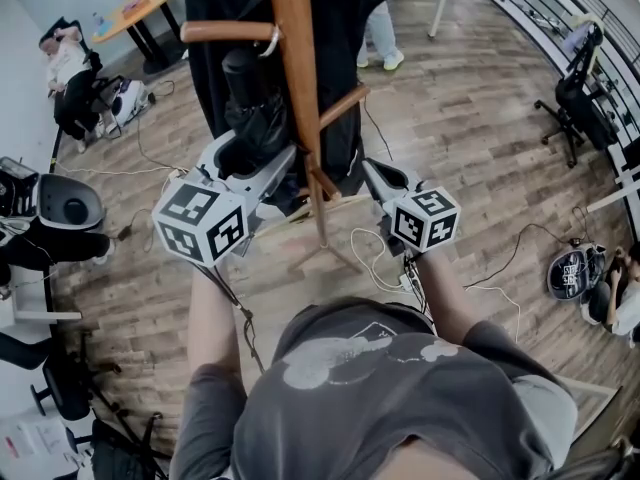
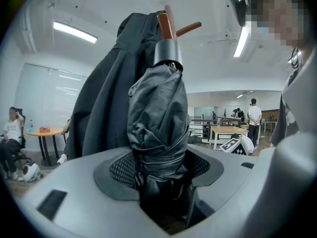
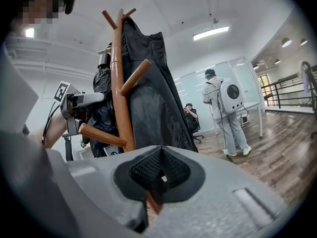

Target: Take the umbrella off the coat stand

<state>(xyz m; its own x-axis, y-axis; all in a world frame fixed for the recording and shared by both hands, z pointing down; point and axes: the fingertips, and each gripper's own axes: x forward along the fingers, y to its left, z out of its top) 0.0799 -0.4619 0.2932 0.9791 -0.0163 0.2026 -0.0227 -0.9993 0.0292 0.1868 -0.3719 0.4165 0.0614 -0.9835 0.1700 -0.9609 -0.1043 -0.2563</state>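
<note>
A black folded umbrella point(image 1: 250, 108) hangs by its strap from a wooden peg point(image 1: 228, 32) of the brown coat stand point(image 1: 297, 68). My left gripper point(image 1: 255, 163) is shut on the umbrella's bundled fabric point(image 2: 158, 113), low on the canopy, with both pads pressed against it. The umbrella's grey cap point(image 2: 167, 53) points up at the peg. A black coat point(image 1: 345, 28) hangs behind the umbrella on the same stand point(image 3: 119, 83). My right gripper point(image 1: 378, 178) is just right of the stand's pole, its pads point(image 3: 159, 170) together with nothing between them.
The stand's lower pegs point(image 1: 342, 106) and brace point(image 1: 320, 183) stick out between my two grippers. Cables point(image 1: 375, 253) lie on the wooden floor below. A person stands behind the stand point(image 3: 223, 108), another sits at the left point(image 1: 65, 68). An office chair point(image 1: 575, 98) and railing are at the right.
</note>
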